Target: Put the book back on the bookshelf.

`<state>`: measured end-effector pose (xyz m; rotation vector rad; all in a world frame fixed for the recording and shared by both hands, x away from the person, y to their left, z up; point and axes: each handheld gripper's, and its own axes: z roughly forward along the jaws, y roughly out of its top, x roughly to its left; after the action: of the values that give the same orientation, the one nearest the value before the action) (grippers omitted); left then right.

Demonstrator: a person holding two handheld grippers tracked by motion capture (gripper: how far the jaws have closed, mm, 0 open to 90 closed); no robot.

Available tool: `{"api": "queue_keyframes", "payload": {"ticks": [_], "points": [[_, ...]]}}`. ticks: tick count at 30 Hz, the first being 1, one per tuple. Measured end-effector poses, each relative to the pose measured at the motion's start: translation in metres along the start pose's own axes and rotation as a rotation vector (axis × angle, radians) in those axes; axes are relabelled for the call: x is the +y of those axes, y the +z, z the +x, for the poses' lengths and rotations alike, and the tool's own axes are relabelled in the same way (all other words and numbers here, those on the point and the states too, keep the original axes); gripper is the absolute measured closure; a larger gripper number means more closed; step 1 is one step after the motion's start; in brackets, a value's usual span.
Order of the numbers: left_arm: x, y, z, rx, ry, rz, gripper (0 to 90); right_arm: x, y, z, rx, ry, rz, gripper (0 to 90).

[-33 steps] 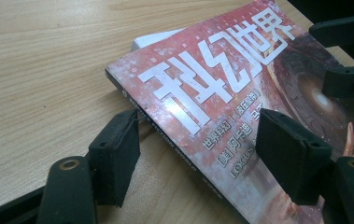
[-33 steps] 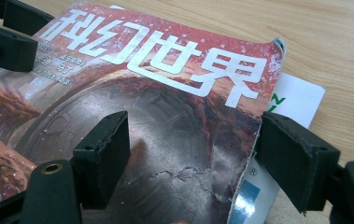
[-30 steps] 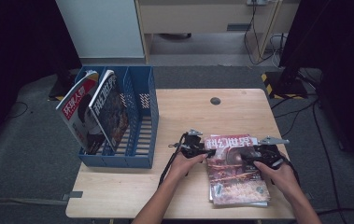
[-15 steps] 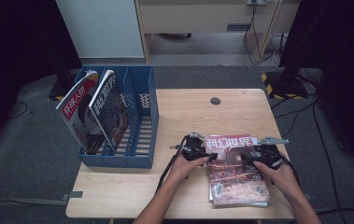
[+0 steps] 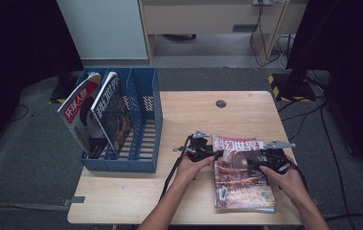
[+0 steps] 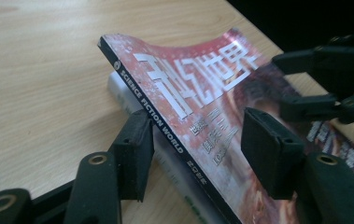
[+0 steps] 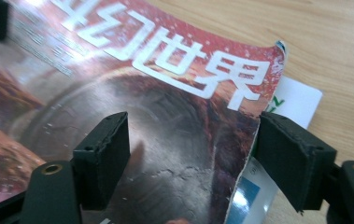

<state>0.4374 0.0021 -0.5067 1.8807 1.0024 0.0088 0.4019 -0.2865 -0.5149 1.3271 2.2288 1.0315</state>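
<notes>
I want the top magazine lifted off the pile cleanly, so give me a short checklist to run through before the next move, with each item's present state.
1. Left tool straddles the spine of the top magazine: ok; its jaws have just been closing, with the spine between them.
2. Left pads pressing on the magazine: not ok, a gap shows on the cover side.
3. Right tool straddles the open edge: ok, jaws stand apart over the cover.
4. Only the top magazine is taken: cannot tell; the lower magazine lies right beneath.
5. Free slot in the blue file rack: ok, the right compartments are empty.
</notes>
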Motion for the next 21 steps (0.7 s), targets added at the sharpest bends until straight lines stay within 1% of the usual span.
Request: {"api": "queue_keyframes", "payload": {"ticks": [3,6,8,10,12,15,19,21], "points": [[0.004,0.001,-0.004,-0.008,0.009,0.004,46.0,-0.001,0.000,-0.002,0.011,0.014,0.000,27.1],[0.005,0.005,-0.006,-0.017,0.016,0.017,46.1,0.000,0.000,-0.001,0.017,0.013,0.000,28.3],[0.005,0.007,-0.009,-0.022,0.030,0.018,46.3,0.000,0.001,0.002,0.028,0.007,-0.001,28.6],[0.006,0.007,-0.011,-0.024,0.034,0.016,46.9,0.000,0.001,0.003,0.028,-0.007,0.001,28.6],[0.007,0.006,-0.012,-0.026,0.032,0.015,47.9,0.001,0.002,0.004,0.027,-0.003,0.003,28.5],[0.010,0.006,-0.015,-0.026,0.043,0.015,48.8,0.001,0.002,0.005,0.020,-0.011,-0.004,28.7],[0.013,0.008,-0.017,-0.024,0.050,0.018,48.8,0.001,0.001,0.006,0.018,-0.008,-0.002,28.6],[0.014,0.009,-0.018,-0.025,0.046,0.026,48.7,0.001,0.001,0.006,0.025,-0.006,-0.003,28.9]]}}
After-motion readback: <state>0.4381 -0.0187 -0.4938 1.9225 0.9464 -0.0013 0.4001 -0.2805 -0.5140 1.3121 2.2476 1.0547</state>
